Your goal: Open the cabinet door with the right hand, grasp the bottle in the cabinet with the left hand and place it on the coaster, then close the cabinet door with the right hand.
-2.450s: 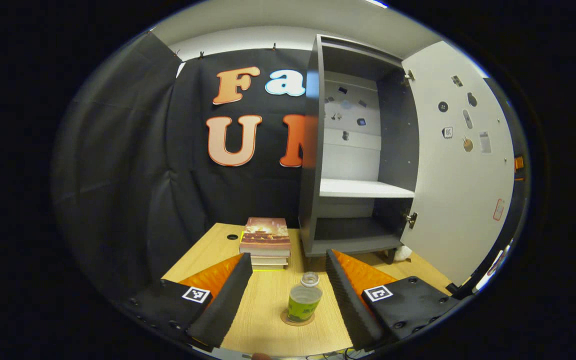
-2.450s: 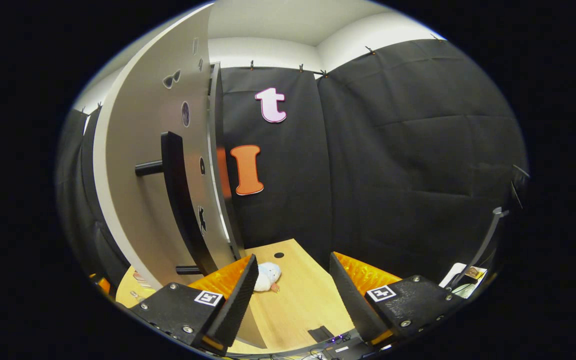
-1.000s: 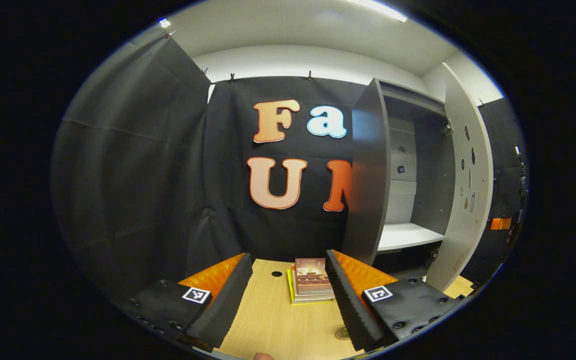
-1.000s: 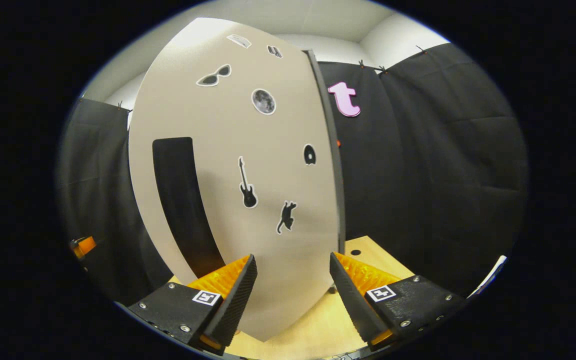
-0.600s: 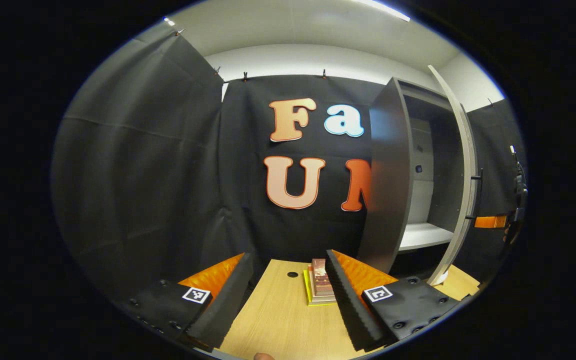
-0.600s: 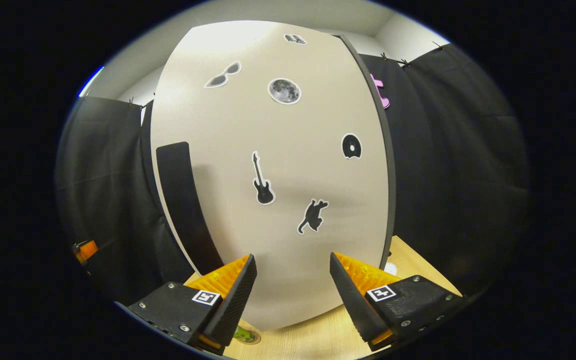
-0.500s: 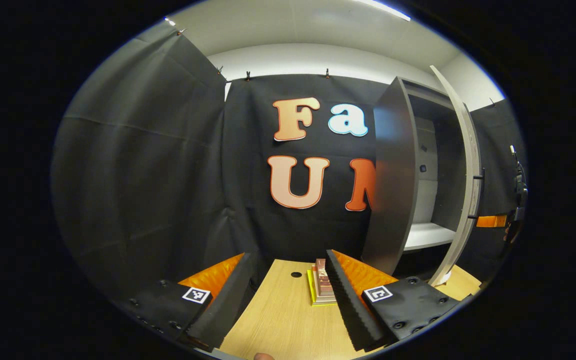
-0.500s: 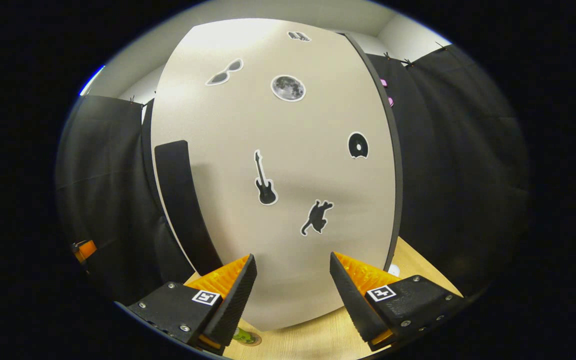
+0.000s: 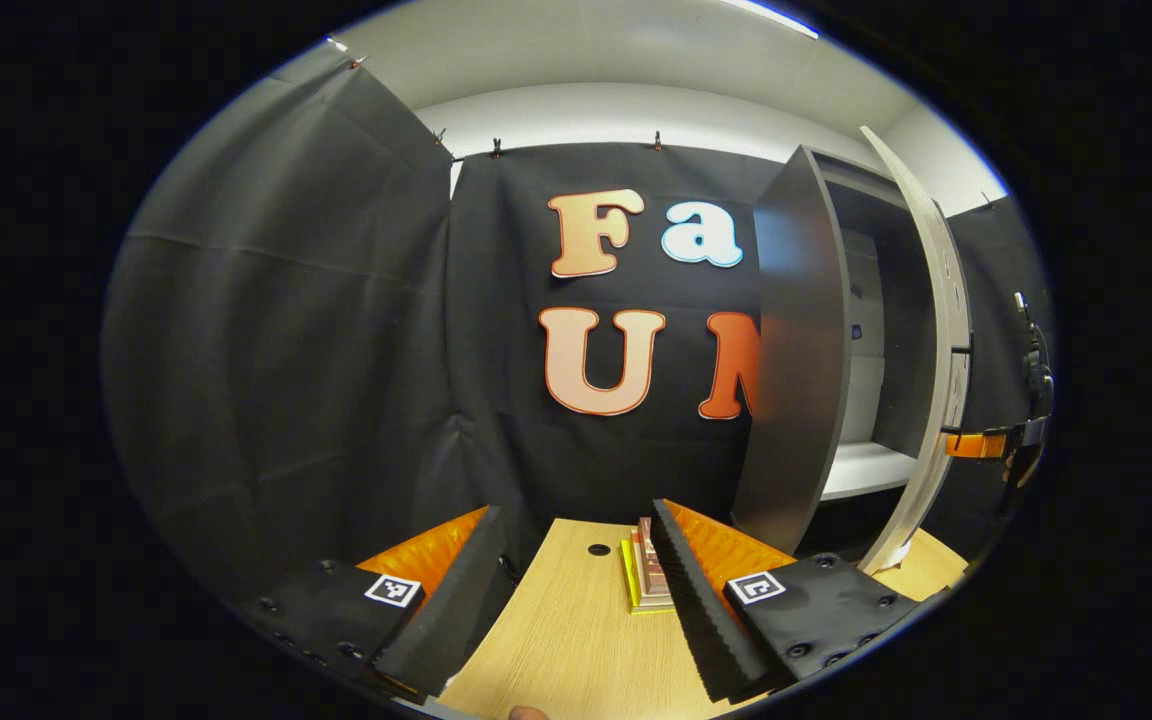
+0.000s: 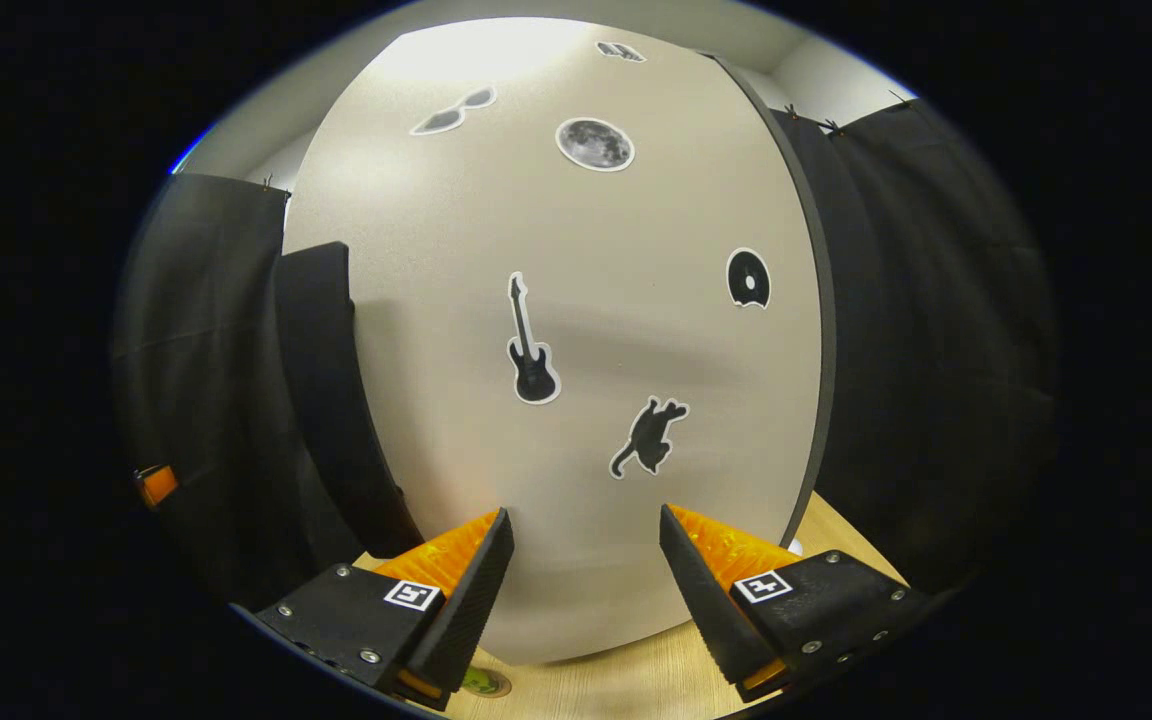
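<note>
The cabinet's pale door [image 10: 586,350], with stickers and a black handle [image 10: 321,380] at its left, stands close in front of my right gripper [image 10: 581,590]. That gripper is open with nothing between its fingers, and the fingertips [image 10: 496,535] are right at the door's face. At the bottom edge a bit of the green bottle [image 10: 481,682] on its coaster peeks out under the door. In the left gripper view the grey cabinet [image 9: 796,380] stands at the right, with its door [image 9: 941,380] seen edge-on and partly shut. My left gripper [image 9: 576,600] is open and empty over the table.
A stack of books [image 9: 648,580] lies on the wooden table [image 9: 566,640], just behind my left gripper's right finger. A cable hole [image 9: 598,549] is near the table's back edge. A white shelf [image 9: 866,468] shows inside the cabinet. Black cloth walls surround the booth.
The door has swung from wide open toward shut, with my right gripper following it. My left gripper has drawn back and turned left, away from the bottle standing on the coaster.
</note>
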Motion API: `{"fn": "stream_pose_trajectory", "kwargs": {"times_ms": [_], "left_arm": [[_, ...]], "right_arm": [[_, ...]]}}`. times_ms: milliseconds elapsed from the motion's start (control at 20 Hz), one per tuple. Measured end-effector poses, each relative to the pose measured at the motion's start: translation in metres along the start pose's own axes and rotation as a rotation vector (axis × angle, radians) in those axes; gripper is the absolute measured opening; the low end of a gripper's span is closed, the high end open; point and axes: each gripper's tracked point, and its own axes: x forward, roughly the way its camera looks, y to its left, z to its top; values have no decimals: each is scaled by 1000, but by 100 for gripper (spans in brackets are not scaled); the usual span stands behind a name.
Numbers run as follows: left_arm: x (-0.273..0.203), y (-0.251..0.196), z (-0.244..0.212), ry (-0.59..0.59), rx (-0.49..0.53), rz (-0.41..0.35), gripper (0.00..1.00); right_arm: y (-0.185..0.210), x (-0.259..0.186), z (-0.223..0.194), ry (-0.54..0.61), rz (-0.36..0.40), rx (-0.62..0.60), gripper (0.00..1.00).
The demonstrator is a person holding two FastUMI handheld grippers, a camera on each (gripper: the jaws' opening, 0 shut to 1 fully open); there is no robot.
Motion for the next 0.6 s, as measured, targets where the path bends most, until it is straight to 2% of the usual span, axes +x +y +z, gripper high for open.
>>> {"fn": "stream_pose_trajectory", "kwargs": {"times_ms": [600], "left_arm": [[-4,28,-8,6,-6,63,94]], "right_arm": [[2,5,-2,-17,-23,-12,91]]}}
